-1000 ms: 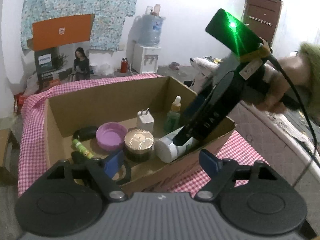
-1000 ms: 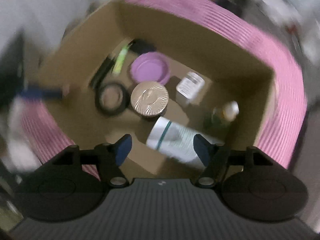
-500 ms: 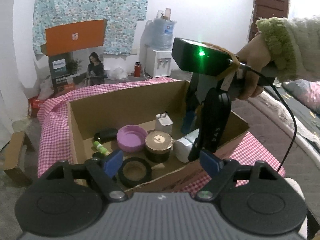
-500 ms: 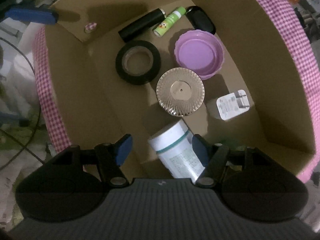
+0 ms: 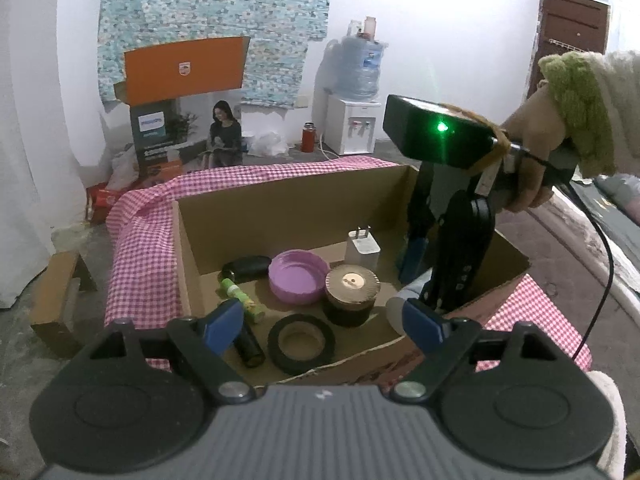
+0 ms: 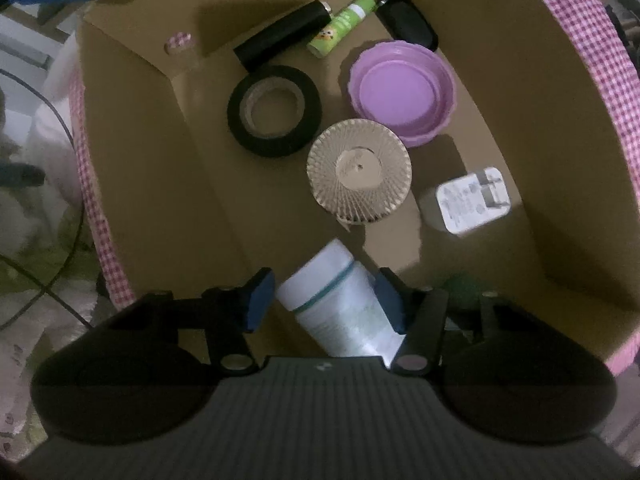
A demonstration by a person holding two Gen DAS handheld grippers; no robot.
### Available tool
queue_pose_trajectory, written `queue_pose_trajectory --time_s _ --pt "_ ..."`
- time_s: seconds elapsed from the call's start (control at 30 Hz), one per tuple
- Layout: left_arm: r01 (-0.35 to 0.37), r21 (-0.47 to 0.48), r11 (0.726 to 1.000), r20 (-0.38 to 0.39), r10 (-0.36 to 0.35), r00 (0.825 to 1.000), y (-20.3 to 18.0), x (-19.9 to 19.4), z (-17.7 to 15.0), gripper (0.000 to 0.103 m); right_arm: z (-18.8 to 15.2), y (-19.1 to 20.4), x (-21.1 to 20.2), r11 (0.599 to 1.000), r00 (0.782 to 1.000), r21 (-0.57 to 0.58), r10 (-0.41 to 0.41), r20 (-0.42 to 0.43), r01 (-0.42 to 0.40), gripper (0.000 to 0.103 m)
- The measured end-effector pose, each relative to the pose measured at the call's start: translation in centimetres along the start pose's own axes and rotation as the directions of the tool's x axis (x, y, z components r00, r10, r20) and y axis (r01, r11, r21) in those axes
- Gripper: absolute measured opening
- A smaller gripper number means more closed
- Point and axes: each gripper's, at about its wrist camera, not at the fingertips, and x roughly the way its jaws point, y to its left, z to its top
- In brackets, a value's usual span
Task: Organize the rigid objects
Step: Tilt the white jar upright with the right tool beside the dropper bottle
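A cardboard box [image 5: 288, 204] [image 6: 132, 168] holds a purple lid [image 5: 298, 282] [image 6: 402, 98], a gold-topped jar [image 5: 352, 294] [image 6: 359, 170], a black tape roll [image 5: 301, 343] [image 6: 274, 110], a white charger [image 5: 362, 248] [image 6: 472, 200], a green tube [image 5: 242, 300] [image 6: 342, 24], a black cylinder [image 6: 282, 34] and a dark case [image 6: 408, 20]. My right gripper [image 6: 324, 300] reaches down into the box, its fingers [image 6: 260, 298] close around a lying white bottle [image 6: 340, 304]. My left gripper [image 5: 320, 322] is open and empty in front of the box.
The box sits on a pink checked cloth [image 5: 136, 248]. A water dispenser [image 5: 354, 92] and an orange carton [image 5: 184, 68] stand by the far wall. A black cable [image 5: 596, 264] hangs from the right gripper.
My right gripper has gone lower into the box and its fingers have narrowed around the white bottle. My left gripper has drawn back from the box.
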Motion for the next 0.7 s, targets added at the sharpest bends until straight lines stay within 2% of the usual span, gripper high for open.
queue_pose_trajectory --time_s 0.13,0.27,0.33,0.53,0.7 --pt "-0.019 -0.004 1.0 -0.002 0.019 1.0 0.1 -0.1 0.1 0.088 0.1 0.4 0.3 1.0 0.999 -0.008 -0.007 0.034 0.007 0.049" --pt "-0.051 -0.007 0.999 0.008 0.051 0.999 0.3 -0.3 0.1 0.088 -0.6 0.8 -0.2 1.0 0.995 0.005 -0.021 0.101 0.021 0.023" --pt "-0.062 -0.011 0.998 0.008 0.062 0.998 0.5 -0.4 0.1 0.088 -1.2 0.9 -1.0 0.999 0.989 0.024 -0.027 0.144 0.024 0.019" --pt "-0.073 -0.027 0.997 0.015 0.074 0.997 1.0 -1.1 -0.1 0.088 -3.3 1.4 -3.4 0.996 0.971 0.075 -0.062 0.23 0.046 0.018" --pt "-0.103 -0.059 0.993 0.033 0.105 0.994 1.7 -1.9 -0.1 0.088 -4.0 1.6 -4.4 0.989 0.958 0.117 -0.116 0.261 0.088 0.018"
